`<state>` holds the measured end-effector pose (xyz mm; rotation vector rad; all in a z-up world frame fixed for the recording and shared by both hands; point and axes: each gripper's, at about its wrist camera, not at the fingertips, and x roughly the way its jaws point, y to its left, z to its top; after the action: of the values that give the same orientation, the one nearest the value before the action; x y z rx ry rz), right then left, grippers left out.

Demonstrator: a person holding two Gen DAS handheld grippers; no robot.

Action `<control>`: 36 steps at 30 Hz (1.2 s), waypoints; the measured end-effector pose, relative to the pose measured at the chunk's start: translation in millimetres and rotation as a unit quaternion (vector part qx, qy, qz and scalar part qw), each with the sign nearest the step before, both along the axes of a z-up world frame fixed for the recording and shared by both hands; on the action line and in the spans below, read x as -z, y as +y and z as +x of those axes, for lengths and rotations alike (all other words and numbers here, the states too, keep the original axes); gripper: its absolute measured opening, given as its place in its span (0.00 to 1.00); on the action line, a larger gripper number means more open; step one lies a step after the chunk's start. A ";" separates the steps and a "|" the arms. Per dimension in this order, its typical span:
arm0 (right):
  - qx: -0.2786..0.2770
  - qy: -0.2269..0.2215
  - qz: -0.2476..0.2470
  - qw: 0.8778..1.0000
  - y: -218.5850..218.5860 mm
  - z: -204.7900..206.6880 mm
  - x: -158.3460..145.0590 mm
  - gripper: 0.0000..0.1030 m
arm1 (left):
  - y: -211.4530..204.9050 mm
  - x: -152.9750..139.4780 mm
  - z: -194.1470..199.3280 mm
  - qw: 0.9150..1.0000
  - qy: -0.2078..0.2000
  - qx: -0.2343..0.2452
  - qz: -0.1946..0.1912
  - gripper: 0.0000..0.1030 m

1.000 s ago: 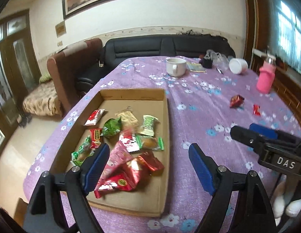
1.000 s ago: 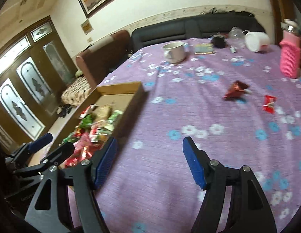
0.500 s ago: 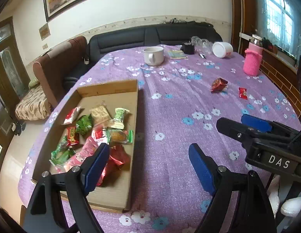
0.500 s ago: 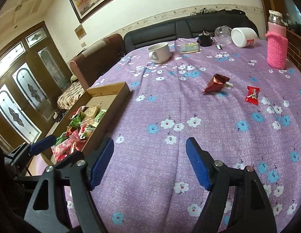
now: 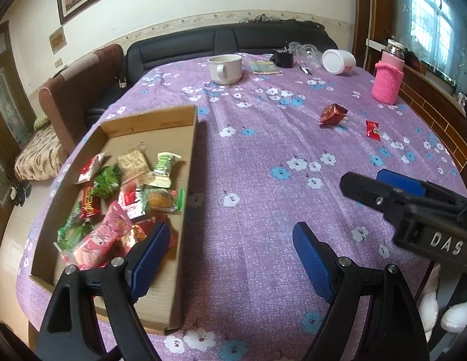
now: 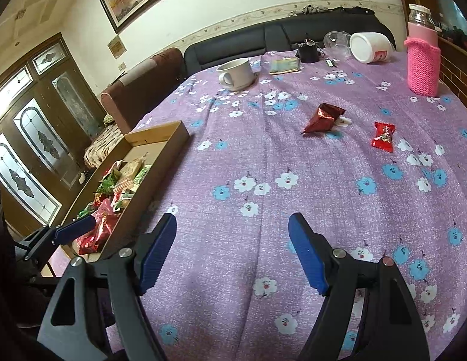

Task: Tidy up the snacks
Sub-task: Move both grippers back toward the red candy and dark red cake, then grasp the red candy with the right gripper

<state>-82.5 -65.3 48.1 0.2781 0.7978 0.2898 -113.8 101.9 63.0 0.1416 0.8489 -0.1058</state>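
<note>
Both jaws stand wide and empty: the left gripper (image 5: 230,258) has drifted right off the cardboard tray (image 5: 188,162) of snacks (image 5: 128,192), while the right gripper (image 6: 233,252) has advanced toward the red foil packet (image 6: 323,117) and small red candy (image 6: 383,137) on the purple cloth (image 6: 263,150).

Table (image 6: 263,225): cardboard tray (image 5: 185,210), mug (image 5: 225,68), two candies (image 6: 323,117).

Purple tablecloth (image 6: 293,156), white and blue flower print. Brown cardboard tray (image 5: 185,198) at left edge: red, green, pink, beige wrappers. Dark red foil cone packet (image 6: 323,117), red candy wrapper (image 6: 383,137). White ceramic mug (image 6: 238,73); pink knitted bottle sleeve (image 6: 422,67).
</note>
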 end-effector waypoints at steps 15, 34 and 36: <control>0.125 0.036 0.052 0.990 -169.7 60.5 -26.1 0.75 | -5.1 12.7 5.7 0.996 0.032 0.035 -0.069 0.81; 0.115 0.070 -0.080 0.988 -132.4 128.6 34.6 0.20 | -73.5 -20.9 118.1 0.983 0.028 0.133 -0.120 0.81; 0.118 0.071 -0.066 0.988 -141.3 126.4 33.7 0.20 | -89.4 -12.9 134.5 0.983 0.039 0.138 -0.113 0.81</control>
<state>43.9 -206.6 14.5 0.2683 0.9106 -0.0066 20.7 12.4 75.9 0.0420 0.8858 -0.4692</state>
